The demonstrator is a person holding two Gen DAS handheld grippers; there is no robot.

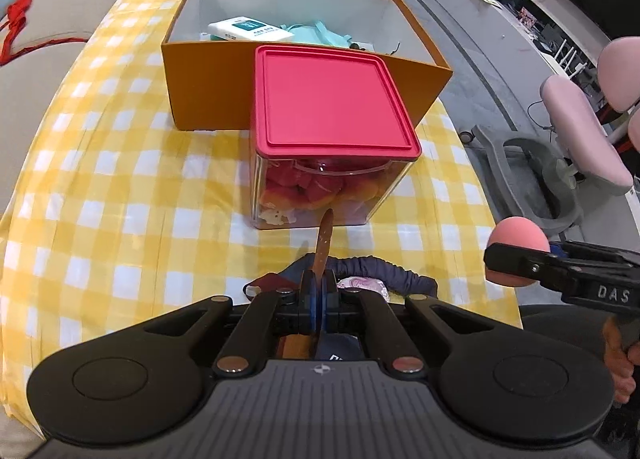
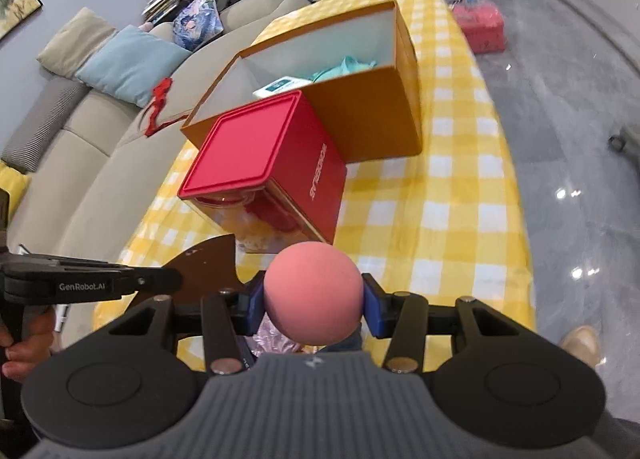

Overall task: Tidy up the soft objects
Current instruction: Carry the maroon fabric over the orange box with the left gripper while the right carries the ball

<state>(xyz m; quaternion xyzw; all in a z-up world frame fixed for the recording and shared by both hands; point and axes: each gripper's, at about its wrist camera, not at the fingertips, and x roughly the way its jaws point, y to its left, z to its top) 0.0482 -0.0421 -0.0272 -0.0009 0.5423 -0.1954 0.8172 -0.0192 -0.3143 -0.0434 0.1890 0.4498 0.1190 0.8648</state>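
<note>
Holding both items aloft over the near edge of the yellow-and-white checked tablecloth (image 1: 120, 187).

Right gripper (image 2: 313, 299): jaws part-open and pressed against both sides of a soft pink foam ball (image 2: 312, 295), blue pads dented into it. Ball is clear of the table.

Left gripper (image 1: 319, 287): jaws pinched nearly together on a thin, flat brown leather-like piece (image 1: 323, 239) that stands edge-on above the fingertips; seen broadside from the right wrist it flares like a fishtail.

Ahead: clear square plastic tub with a red lid (image 1: 332, 99), lid seated, pink and orange soft things visible inside. Behind it and touching, an open orange cardboard box (image 1: 208, 87) holding a white packet and mint-green cloth. Dark elasticated fabric (image 1: 384, 267) lies on the cloth just below the left gripper.

Judgement: the tub is closed, so the open box looks the likelier drop. Carry the ball high over the red lid and the box's near wall, lower inside, then release. Keep squeeze light; foam may spring out. Move one hand at a time to avoid crossing.
</note>
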